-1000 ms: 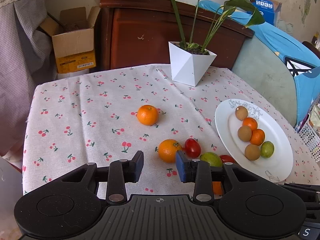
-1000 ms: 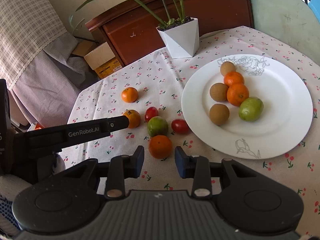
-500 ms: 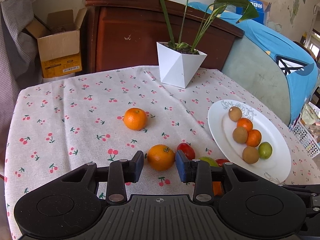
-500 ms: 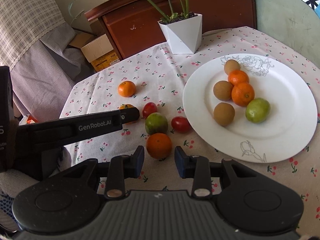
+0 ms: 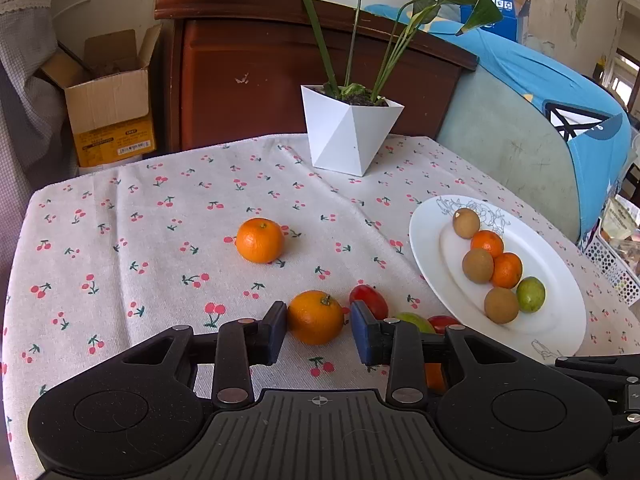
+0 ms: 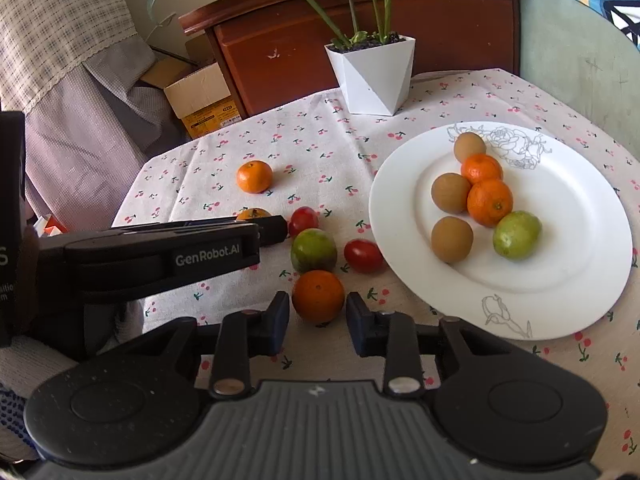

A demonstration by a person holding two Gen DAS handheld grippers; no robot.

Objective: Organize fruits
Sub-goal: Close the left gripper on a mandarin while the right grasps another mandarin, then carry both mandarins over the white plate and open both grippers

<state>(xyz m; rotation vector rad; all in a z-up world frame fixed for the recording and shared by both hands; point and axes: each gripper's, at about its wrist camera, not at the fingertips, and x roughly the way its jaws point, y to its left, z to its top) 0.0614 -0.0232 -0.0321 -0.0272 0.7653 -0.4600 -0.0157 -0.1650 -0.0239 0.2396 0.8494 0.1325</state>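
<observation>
Table covered by a cream cloth printed with small red cherries. At its far edge stands a white faceted planter with long green leaves.

White plate, round, with grey rose outlines drawn at its far and near rims. It holds six fruits in a cluster: three brown, matte, round fruits, one of them at the far end; two glossy orange mandarins, the larger one central; and one pale green fruit nearest the right side.

Left gripper — jaws open, straddling a mandarin with a green stem nub; the left pad looks to touch the peel, while a narrow gap shows at the right pad. Right gripper — jaws likewise open, with a smooth deep-orange mandarin between the fingertips and not clamped.

Loose fruit on the cloth, left of the plate: a green fruit flushed with red, just beyond the right gripper's mandarin; a lone mandarin well apart toward the far left; and two small shiny red tomatoes, one beside the plate rim, the other beside the left gripper's fingertip.
</observation>
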